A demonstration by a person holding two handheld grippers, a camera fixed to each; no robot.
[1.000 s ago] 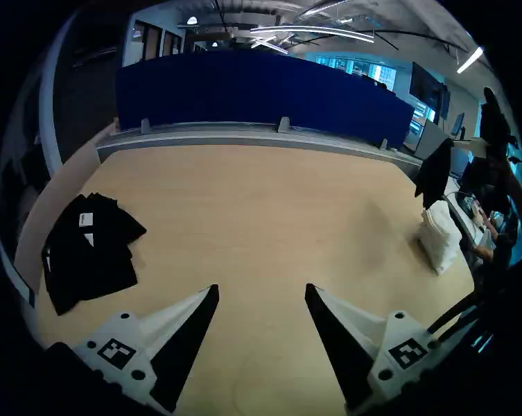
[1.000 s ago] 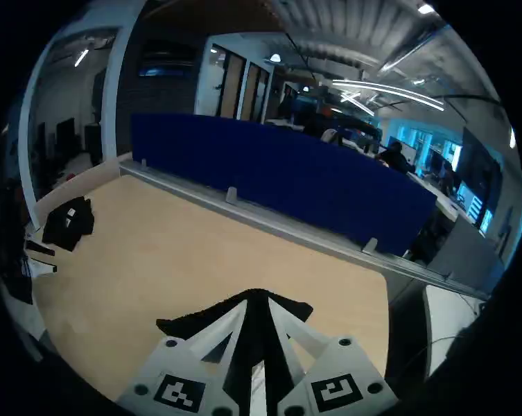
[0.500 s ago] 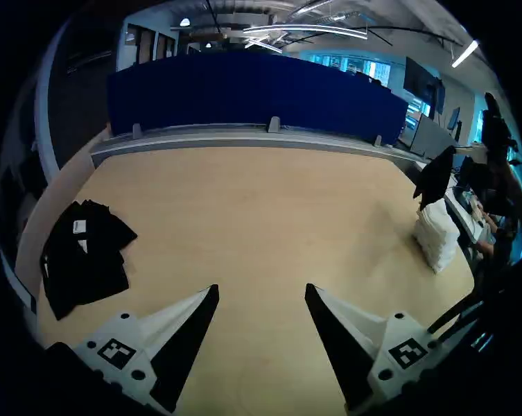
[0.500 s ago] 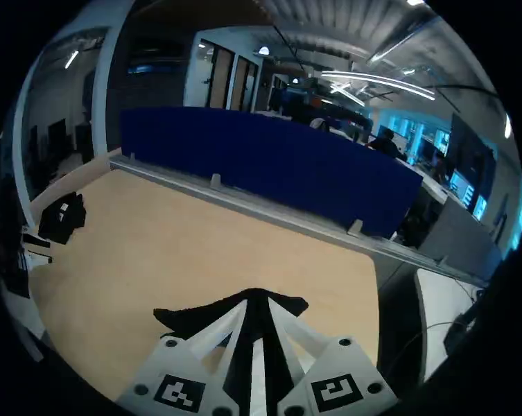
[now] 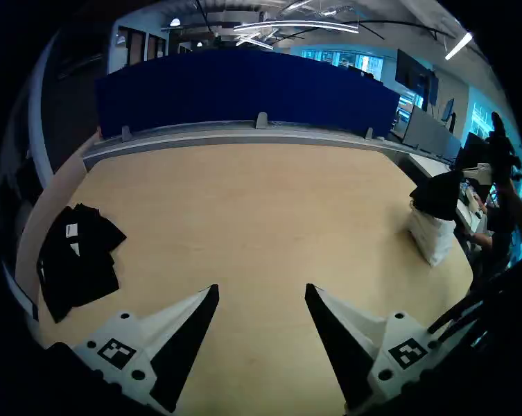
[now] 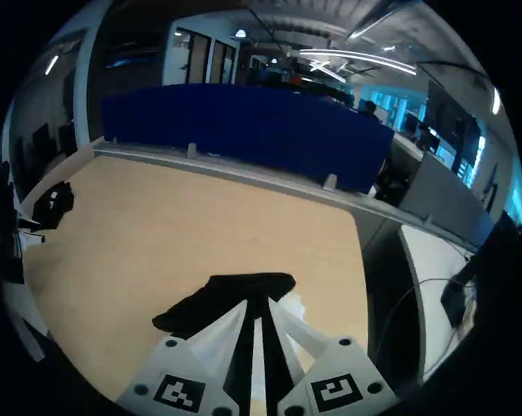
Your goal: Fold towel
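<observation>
My right gripper (image 6: 258, 306) is shut on a black towel (image 6: 215, 299), which droops to the left of its fingers. Just beneath it a white folded stack (image 6: 297, 305) peeks out. In the left gripper view the same black towel (image 5: 437, 194) hangs low over the white stack (image 5: 430, 237) at the table's right edge, with a person's arm (image 5: 500, 208) behind it. My left gripper (image 5: 261, 291) stands open above bare wood near the front edge, nothing between its fingers. A heap of black towels (image 5: 77, 260) lies at the table's left side.
The light wooden table (image 5: 261, 201) is bounded at the back by a grey rail and a blue divider (image 5: 247, 83). The black heap (image 6: 53, 201) lies far left in the right gripper view. Beyond the table's right edge are desks and cables (image 6: 434, 284).
The right gripper has carried the black towel down and closer over the white stack; the cloth now droops flatter. The left gripper stays open and has shifted only slightly.
</observation>
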